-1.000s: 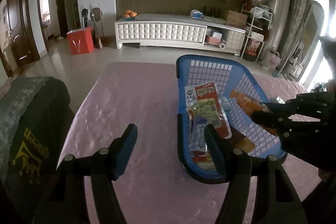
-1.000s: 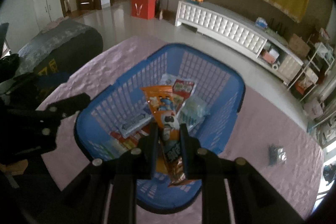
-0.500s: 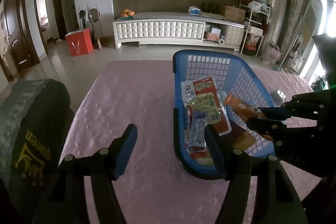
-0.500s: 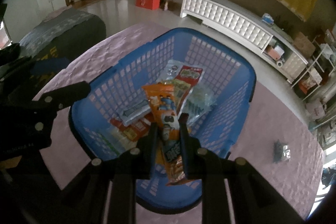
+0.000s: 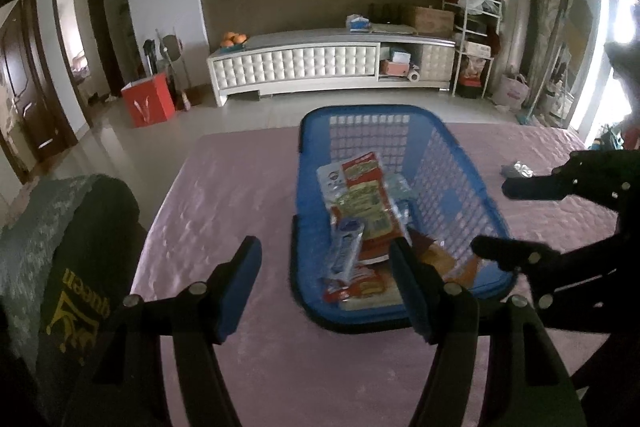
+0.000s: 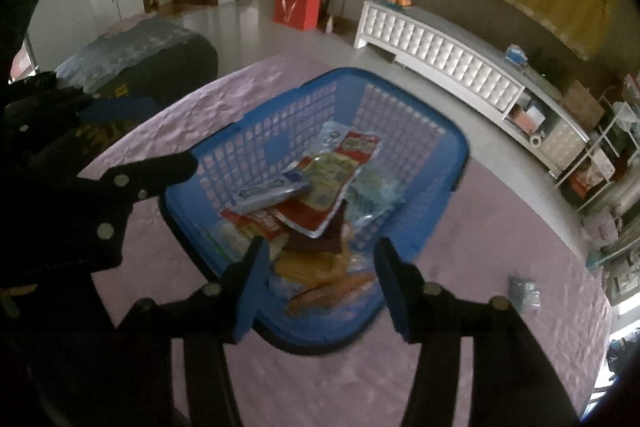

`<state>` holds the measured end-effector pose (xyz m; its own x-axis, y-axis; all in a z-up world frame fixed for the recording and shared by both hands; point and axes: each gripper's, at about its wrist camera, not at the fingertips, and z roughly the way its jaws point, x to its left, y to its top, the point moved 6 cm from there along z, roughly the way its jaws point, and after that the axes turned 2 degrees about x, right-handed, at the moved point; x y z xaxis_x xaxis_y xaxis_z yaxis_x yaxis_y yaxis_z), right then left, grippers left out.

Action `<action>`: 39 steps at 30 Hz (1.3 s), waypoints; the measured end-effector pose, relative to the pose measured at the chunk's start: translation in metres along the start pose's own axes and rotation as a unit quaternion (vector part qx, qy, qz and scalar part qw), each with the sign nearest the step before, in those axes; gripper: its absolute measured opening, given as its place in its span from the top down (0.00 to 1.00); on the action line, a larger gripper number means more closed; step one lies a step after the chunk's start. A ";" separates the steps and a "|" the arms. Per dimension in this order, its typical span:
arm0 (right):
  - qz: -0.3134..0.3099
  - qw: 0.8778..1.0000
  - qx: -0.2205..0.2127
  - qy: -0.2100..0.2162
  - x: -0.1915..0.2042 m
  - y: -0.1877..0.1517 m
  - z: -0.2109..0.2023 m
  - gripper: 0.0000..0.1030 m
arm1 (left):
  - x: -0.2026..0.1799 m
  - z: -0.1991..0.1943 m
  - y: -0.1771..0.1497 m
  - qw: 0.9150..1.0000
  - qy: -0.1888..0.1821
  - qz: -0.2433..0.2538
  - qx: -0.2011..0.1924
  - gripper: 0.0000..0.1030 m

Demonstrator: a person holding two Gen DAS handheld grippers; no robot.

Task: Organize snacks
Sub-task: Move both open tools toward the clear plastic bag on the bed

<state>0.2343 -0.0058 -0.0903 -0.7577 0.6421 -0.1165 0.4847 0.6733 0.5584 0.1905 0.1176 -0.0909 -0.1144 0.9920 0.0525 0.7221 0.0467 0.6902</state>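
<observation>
A blue lattice basket stands on the pink tabletop, filled with a loose heap of snack packets. Uppermost lies a red-edged packet with a green and yellow printed face, and across it a slim pale-blue packet; both carry printing, but it is too small and soft to read. At the near end of the basket an orange packet rests flat on the other snacks.

The right gripper hangs just above that orange packet, its fingers having just spread apart; the packet lies below the gap and neither finger presses on it. The left gripper hovers over the tabletop at the basket's near left corner, fingers held wide with nothing between them.

Apart from the basket, a small crumpled silvery wrapper lies on the tabletop, possibly another snack. At the left edge a dark chair cover shows yellow lettering reading "queen" beside a crown emblem. A red bag on the floor bears a white mark.
</observation>
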 end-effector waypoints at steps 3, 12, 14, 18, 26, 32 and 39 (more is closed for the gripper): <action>0.016 1.000 -0.009 0.000 -0.017 -0.007 -0.014 0.42 | -0.016 -0.004 0.006 1.000 -0.004 0.014 -0.004 0.38; 0.069 0.997 -0.027 -0.038 -0.075 -0.038 -0.052 0.42 | -0.080 -0.007 0.026 0.998 -0.036 0.037 -0.022 0.38; 0.084 0.995 -0.028 -0.045 -0.092 -0.048 -0.059 0.42 | -0.096 -0.004 0.032 0.998 -0.044 0.044 -0.022 0.38; 0.114 0.991 -0.025 -0.063 -0.121 -0.064 -0.067 0.37 | -0.127 0.003 0.042 0.996 -0.063 0.060 -0.021 0.38; 0.136 0.987 -0.023 -0.085 -0.167 -0.083 -0.076 0.23 | -0.178 0.021 0.052 0.993 -0.076 0.088 -0.017 0.21; 0.144 0.986 -0.016 -0.087 -0.190 -0.097 -0.065 0.17 | -0.211 0.047 0.053 0.992 -0.084 0.095 0.008 0.20; 0.165 0.982 0.001 -0.088 -0.218 -0.118 -0.042 0.12 | -0.238 0.077 0.052 0.989 -0.100 0.108 0.027 0.09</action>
<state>0.3242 -0.2403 -0.0962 -0.4717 0.8790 -0.0692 0.6925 0.4179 0.5881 0.3084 -0.1072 -0.1230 0.1799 0.9825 0.0481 0.7511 -0.1688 0.6383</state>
